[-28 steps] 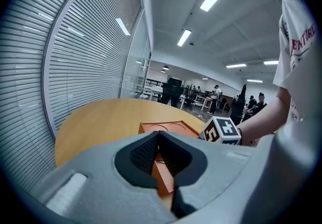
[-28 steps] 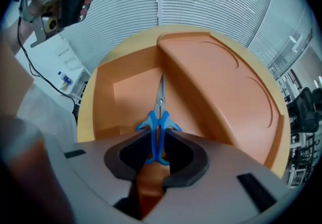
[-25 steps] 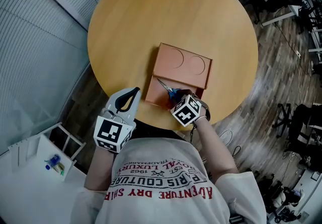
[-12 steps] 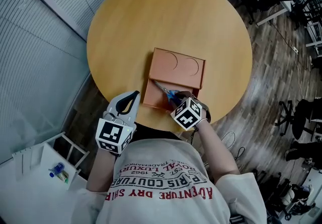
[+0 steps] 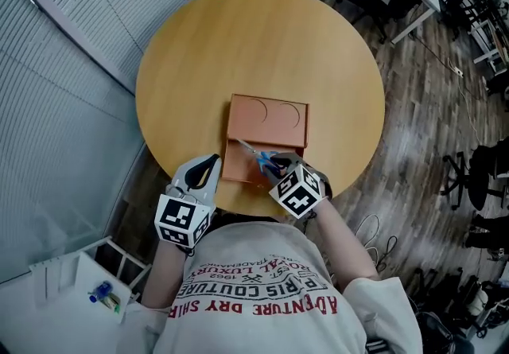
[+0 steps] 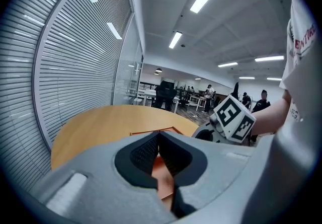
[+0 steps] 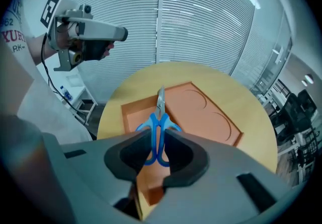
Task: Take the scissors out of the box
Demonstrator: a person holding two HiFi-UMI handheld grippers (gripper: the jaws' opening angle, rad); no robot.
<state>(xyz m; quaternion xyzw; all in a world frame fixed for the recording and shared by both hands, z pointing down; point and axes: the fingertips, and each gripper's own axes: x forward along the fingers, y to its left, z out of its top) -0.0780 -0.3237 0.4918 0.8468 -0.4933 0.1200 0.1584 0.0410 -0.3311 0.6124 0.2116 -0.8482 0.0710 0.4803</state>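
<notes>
one pair of scissors (image 7: 159, 120) is clenched by its blue handles in the right tool (image 7: 157, 136), long axis running straight out ahead of the jaws, blades forward, seemingly clear above the open box (image 7: 132, 112) beneath. the left tool (image 6: 157, 140), pinched shut and empty, hangs off to its left.

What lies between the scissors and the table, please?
The open orange box; in the right gripper view the scissors, clamped by the right gripper, show over its tray.

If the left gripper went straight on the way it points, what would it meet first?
Probably the orange box: it shows straight past the left gripper's closed tips, on the round table. Depth is unclear, so the table's near edge could come first.
</notes>
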